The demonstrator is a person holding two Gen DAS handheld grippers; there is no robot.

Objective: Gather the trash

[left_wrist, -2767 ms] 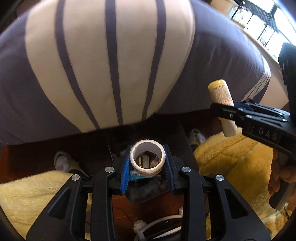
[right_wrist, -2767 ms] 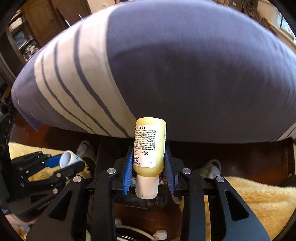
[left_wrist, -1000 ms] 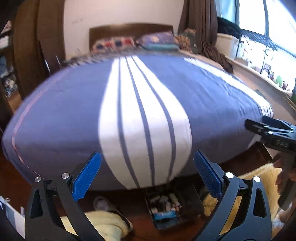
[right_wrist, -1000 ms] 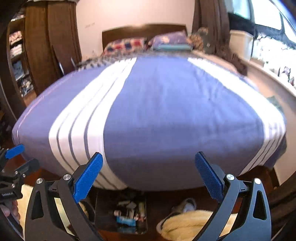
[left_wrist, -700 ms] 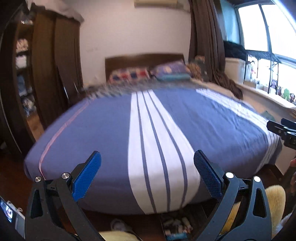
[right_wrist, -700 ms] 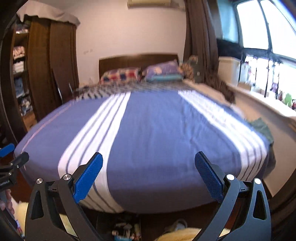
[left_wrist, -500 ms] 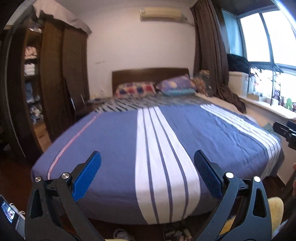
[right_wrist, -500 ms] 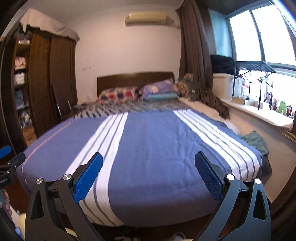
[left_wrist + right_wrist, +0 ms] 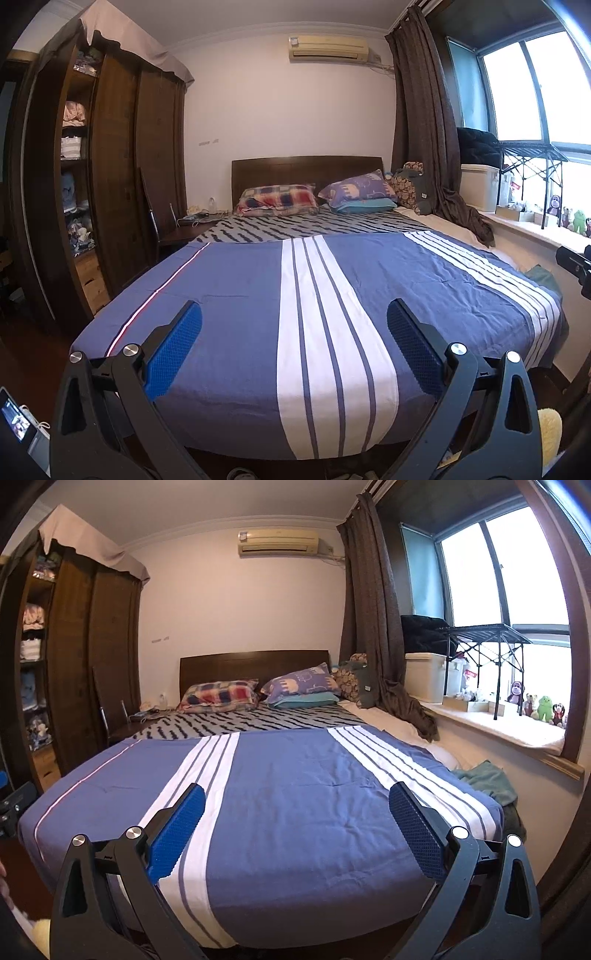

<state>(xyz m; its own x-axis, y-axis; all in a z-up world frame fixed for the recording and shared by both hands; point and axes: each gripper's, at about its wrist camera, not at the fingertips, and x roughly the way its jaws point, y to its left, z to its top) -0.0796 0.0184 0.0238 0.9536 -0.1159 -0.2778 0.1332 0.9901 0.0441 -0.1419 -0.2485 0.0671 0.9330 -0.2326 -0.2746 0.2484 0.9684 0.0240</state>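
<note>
Two grippers, left gripper (image 9: 294, 345) and right gripper (image 9: 296, 827), each empty with fingers spread wide, above foot of bed (image 9: 240, 295) with blue striped cover.

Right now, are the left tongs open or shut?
Open. The left tongs show blue pads spread wide apart, nothing between them, only the blue white-striped bedspread beyond.

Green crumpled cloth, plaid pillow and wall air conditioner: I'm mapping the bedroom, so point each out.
Green crumpled cloth (image 9: 485, 781), right wrist view, on its folded middle.
Plaid pillow (image 9: 221, 695), right wrist view, on its top face.
Wall air conditioner (image 9: 328, 48), left wrist view, on its front panel.
</note>
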